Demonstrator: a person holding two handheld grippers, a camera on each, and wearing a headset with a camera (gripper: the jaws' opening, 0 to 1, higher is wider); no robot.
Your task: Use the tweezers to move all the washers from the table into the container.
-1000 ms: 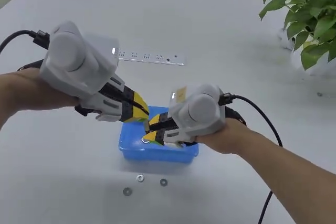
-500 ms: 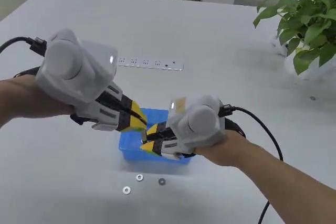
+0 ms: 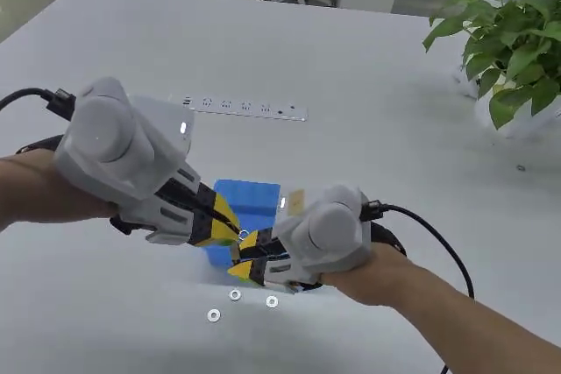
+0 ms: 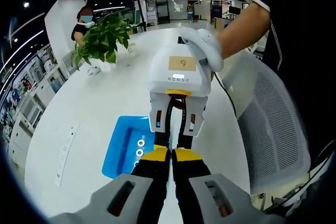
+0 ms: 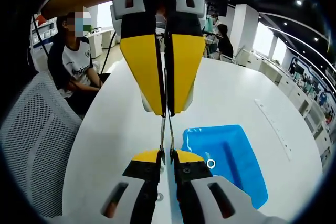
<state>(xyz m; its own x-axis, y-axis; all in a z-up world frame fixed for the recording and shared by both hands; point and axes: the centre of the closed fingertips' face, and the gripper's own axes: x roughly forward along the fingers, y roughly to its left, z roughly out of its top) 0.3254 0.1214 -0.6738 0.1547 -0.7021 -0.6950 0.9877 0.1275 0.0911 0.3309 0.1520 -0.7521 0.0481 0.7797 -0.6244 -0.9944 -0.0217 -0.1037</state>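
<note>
Head view: L hand-held gripper point(image 3: 230, 227) & R hand-held gripper point(image 3: 244, 256) tip to tip over near part of container point(image 3: 254, 194). Three washers point(image 3: 235, 295) loose on counter point(image 3: 368, 85), just near of it.

Left gripper view: own jaws narrow, almost shut. Three washers point(image 4: 139, 152) in container.

Right gripper view: both jaw pairs narrow, pinched on tweezers point(image 5: 166, 135) btwn them.

Washers prob. light, thin, stiff, slick. Best pinched at rim, one tweezer leg thru hole.

Three washers point(image 3: 235, 295) lie on the table point(image 3: 351, 85) just before the container point(image 3: 250, 194).
</note>
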